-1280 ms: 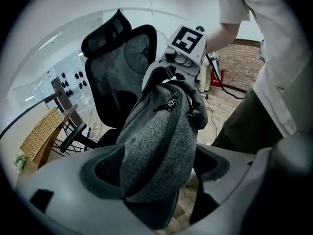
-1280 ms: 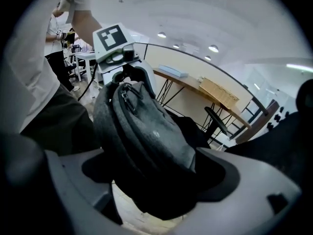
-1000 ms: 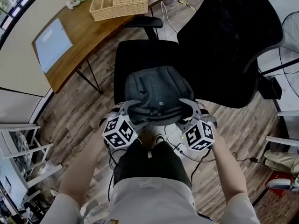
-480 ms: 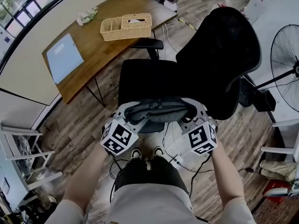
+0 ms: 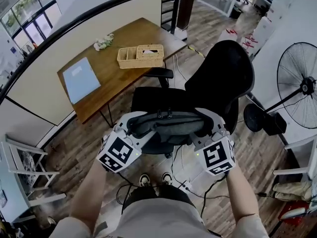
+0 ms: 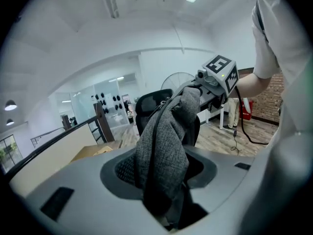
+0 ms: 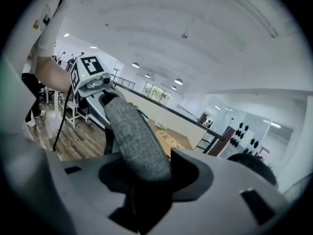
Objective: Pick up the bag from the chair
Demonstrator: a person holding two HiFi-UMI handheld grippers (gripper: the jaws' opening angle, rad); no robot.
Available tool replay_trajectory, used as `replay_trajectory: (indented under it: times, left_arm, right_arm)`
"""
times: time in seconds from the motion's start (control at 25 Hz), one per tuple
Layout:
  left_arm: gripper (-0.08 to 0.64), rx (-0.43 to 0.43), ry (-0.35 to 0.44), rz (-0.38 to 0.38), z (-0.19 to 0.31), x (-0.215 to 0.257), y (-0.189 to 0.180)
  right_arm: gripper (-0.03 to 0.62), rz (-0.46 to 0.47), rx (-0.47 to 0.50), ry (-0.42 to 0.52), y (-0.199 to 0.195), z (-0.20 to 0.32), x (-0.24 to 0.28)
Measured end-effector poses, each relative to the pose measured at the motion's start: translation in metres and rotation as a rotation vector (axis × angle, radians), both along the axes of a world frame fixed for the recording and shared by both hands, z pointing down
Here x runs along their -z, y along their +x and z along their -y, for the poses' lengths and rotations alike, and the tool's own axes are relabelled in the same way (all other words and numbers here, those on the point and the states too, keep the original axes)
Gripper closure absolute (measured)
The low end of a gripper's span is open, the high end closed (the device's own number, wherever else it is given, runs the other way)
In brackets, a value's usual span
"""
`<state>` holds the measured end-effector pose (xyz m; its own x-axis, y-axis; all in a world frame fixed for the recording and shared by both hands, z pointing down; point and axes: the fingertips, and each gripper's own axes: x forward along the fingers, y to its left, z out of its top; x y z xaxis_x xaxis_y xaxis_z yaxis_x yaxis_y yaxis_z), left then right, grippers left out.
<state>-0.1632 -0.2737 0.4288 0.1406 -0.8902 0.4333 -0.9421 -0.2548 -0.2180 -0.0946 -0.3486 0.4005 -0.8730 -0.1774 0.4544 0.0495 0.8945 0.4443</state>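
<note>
I'm holding the bag (image 5: 168, 124) up off the chair (image 5: 218, 78), slung between the left gripper (image 5: 130, 127) and right gripper (image 5: 210, 125). Head view is only showing the grippers at the bag's two ends. The gripper views are showing grey fabric pinched between each pair of jaws, which have just been closing on it. Desk (image 5: 114, 73) edge on the left and fan (image 5: 299, 90) on the right, both well apart from the bag.

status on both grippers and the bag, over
Left gripper shut on bag, jaws just been closing. Right gripper same, other end. Bag slung between them over chair. Nothing in the way.
</note>
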Motion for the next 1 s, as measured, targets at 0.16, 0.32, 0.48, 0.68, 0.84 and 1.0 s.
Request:
replay_trajectory:
  times: [0.16, 0.32, 0.48, 0.68, 0.84, 1.0]
  left_arm:
    - [0.364, -0.016, 0.058, 0.025, -0.010, 0.048, 0.000]
    - [0.364, 0.000, 0.128, 0.045, -0.024, 0.090, -0.002]
    - [0.364, 0.002, 0.198, 0.076, -0.038, 0.130, -0.002]
    - [0.365, 0.016, 0.274, 0.119, -0.057, 0.168, 0.001]
    - [0.368, 0.021, 0.318, 0.104, -0.068, 0.179, 0.004]
    - [0.368, 0.034, 0.276, 0.066, -0.076, 0.162, 0.003]
  right_arm:
    - [0.405, 0.038, -0.003, 0.010, 0.000, -0.011, 0.045]
    - [0.402, 0.078, -0.003, 0.036, -0.003, -0.024, 0.086]
    - [0.400, 0.128, 0.016, 0.074, -0.004, -0.038, 0.126]
    - [0.400, 0.176, 0.033, 0.066, -0.004, -0.055, 0.159]
    - [0.399, 0.180, 0.037, 0.052, -0.002, -0.065, 0.165]
    - [0.398, 0.164, 0.038, 0.021, -0.003, -0.071, 0.152]
